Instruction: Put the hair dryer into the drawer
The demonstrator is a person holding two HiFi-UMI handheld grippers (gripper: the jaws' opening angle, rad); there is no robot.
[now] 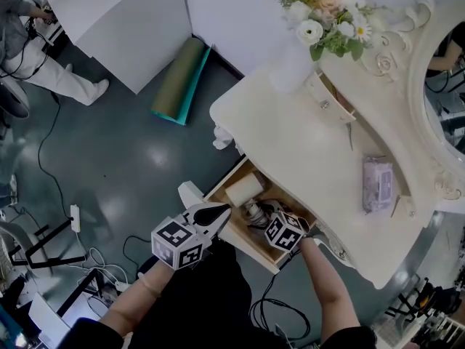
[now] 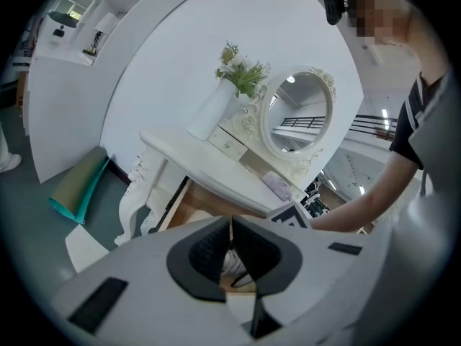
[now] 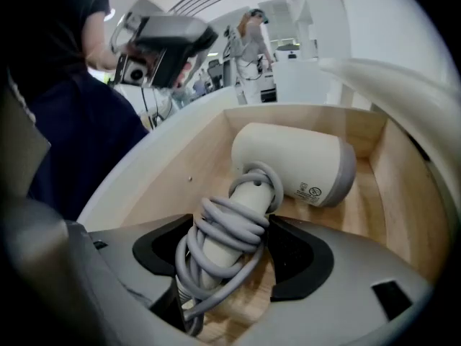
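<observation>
The cream hair dryer (image 3: 288, 164), its grey cord wound round the handle, lies low inside the open wooden drawer (image 3: 403, 186) of the dressing table (image 1: 290, 137). My right gripper (image 3: 230, 247) is shut on the wrapped handle, with a pad on each side of it. In the head view the hair dryer (image 1: 243, 189) fills the drawer's (image 1: 251, 249) left half, and the right gripper (image 1: 260, 213) reaches into the drawer from the front. My left gripper (image 1: 218, 213) hovers over the drawer's front left edge; its tips meet, shut on nothing (image 2: 230, 225).
On the tabletop lie a pack of wipes (image 1: 378, 184), a vase of flowers (image 1: 320, 13) and an oval mirror (image 1: 443, 86). A rolled mat (image 1: 180, 78) lies on the floor by the wall. Cables (image 1: 276, 311) trail below the drawer. A person (image 1: 29, 57) stands at far left.
</observation>
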